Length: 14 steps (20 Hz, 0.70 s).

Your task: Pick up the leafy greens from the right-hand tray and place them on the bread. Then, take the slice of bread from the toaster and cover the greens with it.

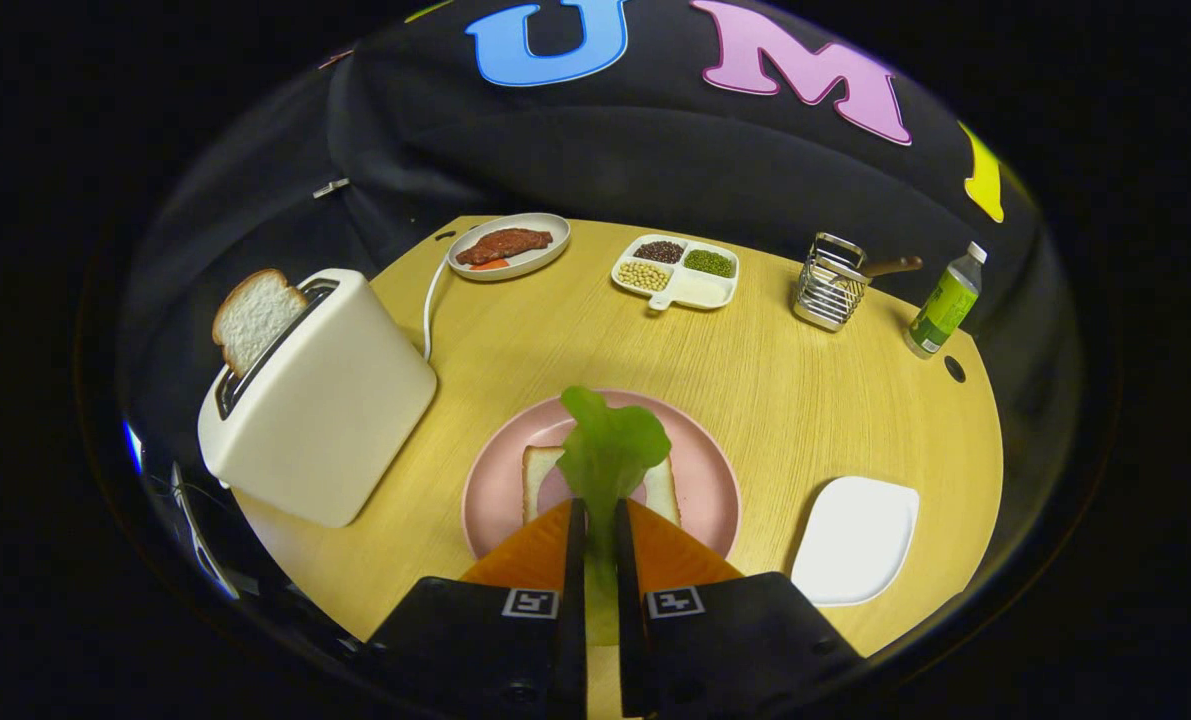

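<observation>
My gripper (596, 520) is shut on the stem of a green leaf (610, 450), which sticks forward past the fingertips. The leaf hangs over a slice of bread (661, 485) with a pink round slice on it, lying on a pink plate (700, 450) just ahead of the fingers. To the left of the plate stands a white toaster (325, 400) with a slice of bread (253, 318) sticking up out of its slot. A white tray (855, 540), bare on top, lies to the right of the plate.
At the back of the round wooden table (775, 380) are an oval plate (510, 245) with a slab of meat, a divided dish of beans (675, 270), a wire rack (830, 282) and a green-labelled bottle (943, 302). The toaster's white cord (430, 305) runs toward the oval plate.
</observation>
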{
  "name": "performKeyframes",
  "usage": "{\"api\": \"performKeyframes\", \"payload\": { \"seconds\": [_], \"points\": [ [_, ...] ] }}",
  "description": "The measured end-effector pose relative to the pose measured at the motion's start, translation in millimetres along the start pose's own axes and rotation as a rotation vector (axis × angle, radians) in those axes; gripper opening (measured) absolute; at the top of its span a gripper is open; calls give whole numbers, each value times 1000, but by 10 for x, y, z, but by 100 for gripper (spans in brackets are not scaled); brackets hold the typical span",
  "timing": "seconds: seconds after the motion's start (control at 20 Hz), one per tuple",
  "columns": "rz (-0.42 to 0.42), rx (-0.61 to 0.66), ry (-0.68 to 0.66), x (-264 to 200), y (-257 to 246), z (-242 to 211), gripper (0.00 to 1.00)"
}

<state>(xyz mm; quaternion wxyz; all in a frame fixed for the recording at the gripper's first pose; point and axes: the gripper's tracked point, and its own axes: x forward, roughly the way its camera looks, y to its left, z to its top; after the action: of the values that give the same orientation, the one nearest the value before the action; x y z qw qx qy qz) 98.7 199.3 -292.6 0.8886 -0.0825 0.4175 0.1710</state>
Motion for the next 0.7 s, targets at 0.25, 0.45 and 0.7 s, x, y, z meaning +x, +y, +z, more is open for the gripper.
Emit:
{"api": "performKeyframes", "payload": {
  "seconds": [0.25,0.45,0.7],
  "points": [
    [-3,13,6,73,21,2,19],
    [53,32,-36,9,163,121,19],
    [26,35,0,170,103,80,20]
  ]
}}
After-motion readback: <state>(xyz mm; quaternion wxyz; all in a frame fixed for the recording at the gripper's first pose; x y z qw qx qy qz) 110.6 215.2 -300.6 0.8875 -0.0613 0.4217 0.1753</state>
